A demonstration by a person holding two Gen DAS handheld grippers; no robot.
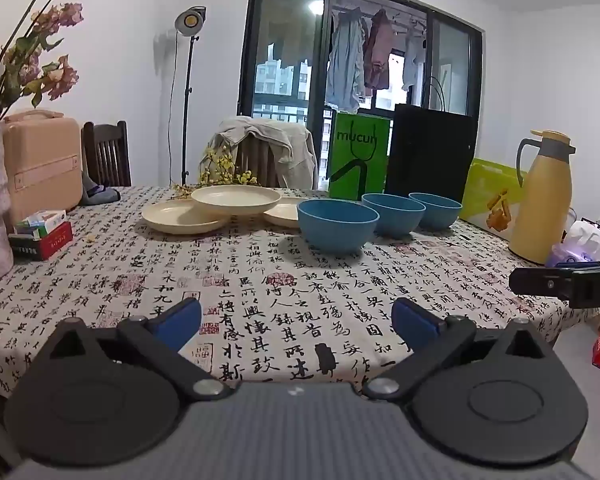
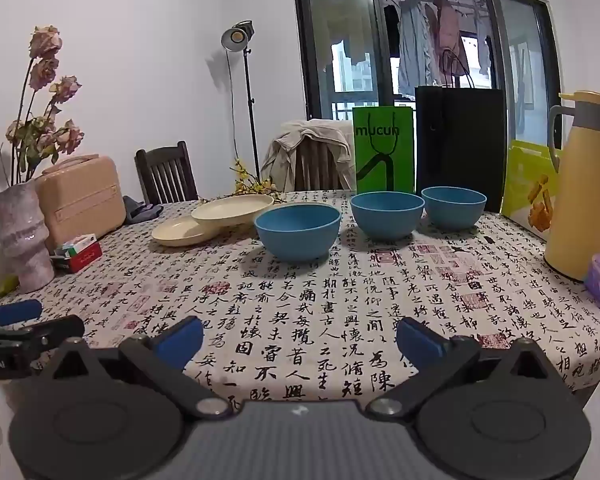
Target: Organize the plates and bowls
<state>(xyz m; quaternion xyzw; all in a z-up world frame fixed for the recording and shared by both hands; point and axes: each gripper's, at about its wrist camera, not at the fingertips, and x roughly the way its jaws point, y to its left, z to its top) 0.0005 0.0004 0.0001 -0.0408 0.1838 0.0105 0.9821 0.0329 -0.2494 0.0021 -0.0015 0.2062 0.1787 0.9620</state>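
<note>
Three plates [image 1: 236,199], three blue bowls [image 1: 337,224] on table [image 1: 260,300].

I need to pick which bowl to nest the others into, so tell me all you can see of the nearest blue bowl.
The nearest blue bowl is round, deep and matte, plastic-looking, plain blue inside and out. It stands upright and looks empty on the calligraphy-print tablecloth, casting a shadow to its left. It touches neither the middle blue bowl to its right nor the cream plates behind it.

third cream plate [image 1: 281,213] half hidden behind nearest blue bowl [image 1: 337,224] — yellow jug [image 2: 580,184] cut off at right edge
</note>
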